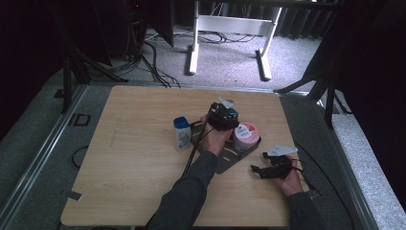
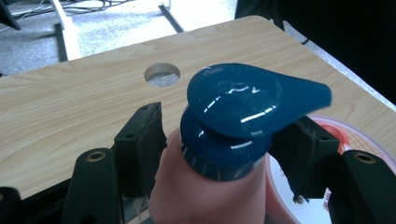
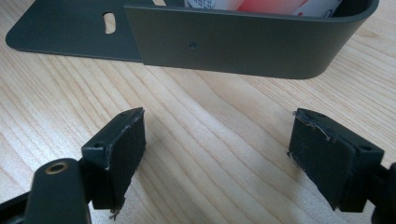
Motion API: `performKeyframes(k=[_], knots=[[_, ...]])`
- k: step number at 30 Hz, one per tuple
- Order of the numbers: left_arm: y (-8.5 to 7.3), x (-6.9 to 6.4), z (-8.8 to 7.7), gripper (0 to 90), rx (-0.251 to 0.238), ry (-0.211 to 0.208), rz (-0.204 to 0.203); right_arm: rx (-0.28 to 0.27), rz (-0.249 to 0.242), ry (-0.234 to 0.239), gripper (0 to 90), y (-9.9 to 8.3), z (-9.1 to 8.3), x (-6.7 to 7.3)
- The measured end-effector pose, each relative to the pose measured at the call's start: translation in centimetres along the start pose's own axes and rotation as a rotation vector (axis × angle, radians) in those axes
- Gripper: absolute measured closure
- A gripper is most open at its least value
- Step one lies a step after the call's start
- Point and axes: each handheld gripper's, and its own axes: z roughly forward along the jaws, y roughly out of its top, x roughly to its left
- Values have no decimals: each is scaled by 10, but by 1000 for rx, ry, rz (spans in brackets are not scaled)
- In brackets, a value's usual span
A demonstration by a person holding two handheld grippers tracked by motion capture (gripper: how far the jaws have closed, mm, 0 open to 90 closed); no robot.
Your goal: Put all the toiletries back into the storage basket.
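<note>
Pink plastic pump bottle with a glossy teal dispenser head stands in the dark metal tray at about one o'clock from the bench centre, beside a red-and-white round tub. The left gripper straddles its neck, jaws parted with no clear pinch, so I read it as released. It looks light, smooth and top-heavy; the ribbed collar below the head offers the surest hold. The right gripper rests wide open and empty at four o'clock.
</note>
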Motion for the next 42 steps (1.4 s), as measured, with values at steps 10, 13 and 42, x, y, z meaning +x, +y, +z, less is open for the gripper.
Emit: performKeyframes(k=[10, 13, 42], knots=[[1, 7, -22, 391, -30, -28, 35, -1, -1, -1, 182, 0, 0, 0], [1, 10, -26, 391, -30, -44, 33, -1, -1, -1, 182, 0, 0, 0], [-8, 12, -73, 498, -47, -213, 191, -2, -2, -1, 182, 0, 0, 0]])
